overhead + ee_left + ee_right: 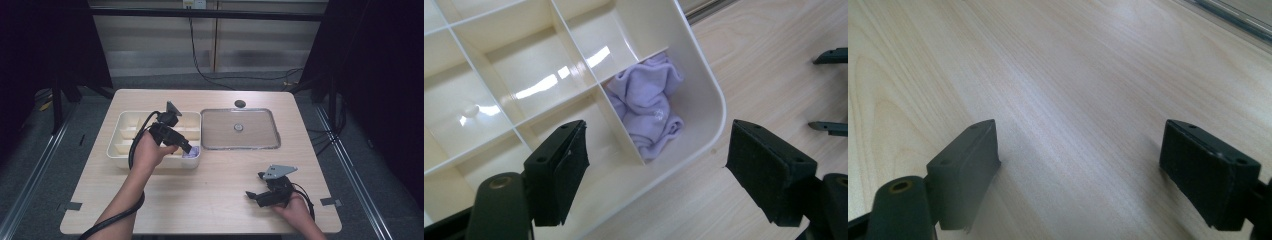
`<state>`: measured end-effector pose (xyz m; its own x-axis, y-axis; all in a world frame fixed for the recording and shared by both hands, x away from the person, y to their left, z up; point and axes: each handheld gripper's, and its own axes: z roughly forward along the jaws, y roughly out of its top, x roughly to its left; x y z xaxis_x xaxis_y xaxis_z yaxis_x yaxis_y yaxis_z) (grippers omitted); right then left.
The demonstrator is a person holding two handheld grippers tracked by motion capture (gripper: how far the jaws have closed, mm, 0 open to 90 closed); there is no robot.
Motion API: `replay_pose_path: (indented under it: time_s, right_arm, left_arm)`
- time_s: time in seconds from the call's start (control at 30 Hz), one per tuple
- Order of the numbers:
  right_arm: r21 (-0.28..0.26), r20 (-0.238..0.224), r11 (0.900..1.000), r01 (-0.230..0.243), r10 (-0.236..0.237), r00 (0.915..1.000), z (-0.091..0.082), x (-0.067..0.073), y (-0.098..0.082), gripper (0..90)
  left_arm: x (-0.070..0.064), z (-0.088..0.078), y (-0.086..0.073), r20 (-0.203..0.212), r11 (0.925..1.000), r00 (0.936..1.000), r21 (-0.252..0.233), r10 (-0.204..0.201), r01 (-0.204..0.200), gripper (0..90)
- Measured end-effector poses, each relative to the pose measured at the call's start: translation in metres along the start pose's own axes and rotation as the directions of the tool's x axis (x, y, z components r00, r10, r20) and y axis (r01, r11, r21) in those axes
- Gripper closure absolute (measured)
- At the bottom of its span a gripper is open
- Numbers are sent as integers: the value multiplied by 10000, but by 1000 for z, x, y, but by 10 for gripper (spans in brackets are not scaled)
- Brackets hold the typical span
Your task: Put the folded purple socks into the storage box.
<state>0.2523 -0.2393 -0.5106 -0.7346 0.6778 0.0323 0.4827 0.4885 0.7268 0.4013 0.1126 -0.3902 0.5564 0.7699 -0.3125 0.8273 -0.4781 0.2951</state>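
High view: one wooden table [200,195], two hand-held grippers, one cream divided organiser tray [120,150], one shallow clear tray [240,145].
Grippers, count: two, one in each of the person's hands.
Left gripper [191,149]: over the near right corner of the organiser tray, pointing down into it; in the left gripper view [656,150] its jaws stand wide apart, with nothing between the pads.
Right gripper [252,192]: near the table's near right edge, well apart from both trays; in the right gripper view [1080,165] its jaws are spread wide over bare wood, gripping nothing.
Cloth, count: one, a crumpled lilac cloth [649,105].
Cloth, place: lying in the corner compartment of the organiser tray, the near right one in the high view [192,152]; it touches the divider and the outer wall and sits below the left gripper's pads, apart from them.
Organiser tray: one, on the left half of the table; several compartments, and in the left gripper view [704,75] those in sight apart from the cloth's hold nothing.
Clear tray: one, just right of the organiser tray, with one small round object [238,127] at its middle.
Dark round spot [240,103]: one, on the table just beyond the clear tray's far edge.
Cables: one trailing from each gripper.
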Motion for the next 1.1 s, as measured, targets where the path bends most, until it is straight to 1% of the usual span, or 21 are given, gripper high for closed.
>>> replay_pose_path:
  time_s: [0.03, 0.17, 0.23, 0.33, 0.5, 0.57, 0.67, 0.7, 0.77, 0.97, 1.07, 1.1]
  right_arm:
    - [0, -1, 10000, -3, 3, 10000, 0, 0, 0, 155]
    - [0, 1, 10000, 0, 0, 10000, 0, 0, 0, 155]
    - [2, 0, 10000, -2, 2, 10000, 0, 0, 0, 155]
    - [3, 1, 10000, -6, 6, 10000, 0, 0, 0, 155]
    - [1, 0, 10000, -1, 1, 10000, 0, 0, 0, 155]
    - [-1, 1, 10000, -2, 2, 10000, 0, 0, 0, 155]
    - [-1, 2, 10000, 0, 0, 10000, 0, 0, 0, 155]
    - [1, 1, 10000, 1, -1, 10000, 0, 0, 0, 155]
    - [2, 3, 10000, -1, 1, 10000, 0, 0, 0, 155]
    - [0, 6, 10000, 1, -1, 10000, 0, 0, 0, 155]
    - [1, 5, 10000, 3, -3, 10000, 0, 0, 0, 155]
    - [2, 4, 10000, 1, -1, 10000, 0, 0, 0, 155]
  left_arm:
    - [0, 0, -2, -24, 10000, 10000, -28, -59, 59, 238]
    - [1, -2, -8, 87, 10000, 9999, -64, 50, -49, 232]
    - [2, -2, -11, 176, 9999, 9998, -120, -26, 28, 229]
    - [2, -2, -16, 171, 9998, 9998, -180, -33, 36, 227]
    - [0, -5, -23, 254, 9993, 9997, -370, 34, -24, 230]
    - [-2, -6, -26, 347, 9993, 9994, -379, 68, -55, 230]
    - [-2, -6, -30, 318, 9993, 9994, -343, 126, -115, 231]
    - [-2, -6, -32, 324, 9992, 9995, -397, 61, -48, 231]
    - [-3, -7, -35, 383, 9992, 9993, -396, 54, -39, 231]
    - [-6, -8, -42, 428, 9989, 9988, -422, 232, -214, 232]
    - [-7, -8, -45, 463, 9989, 9988, -450, 175, -154, 232]
    - [-7, -8, -46, 527, 9989, 9983, -422, 246, -224, 232]
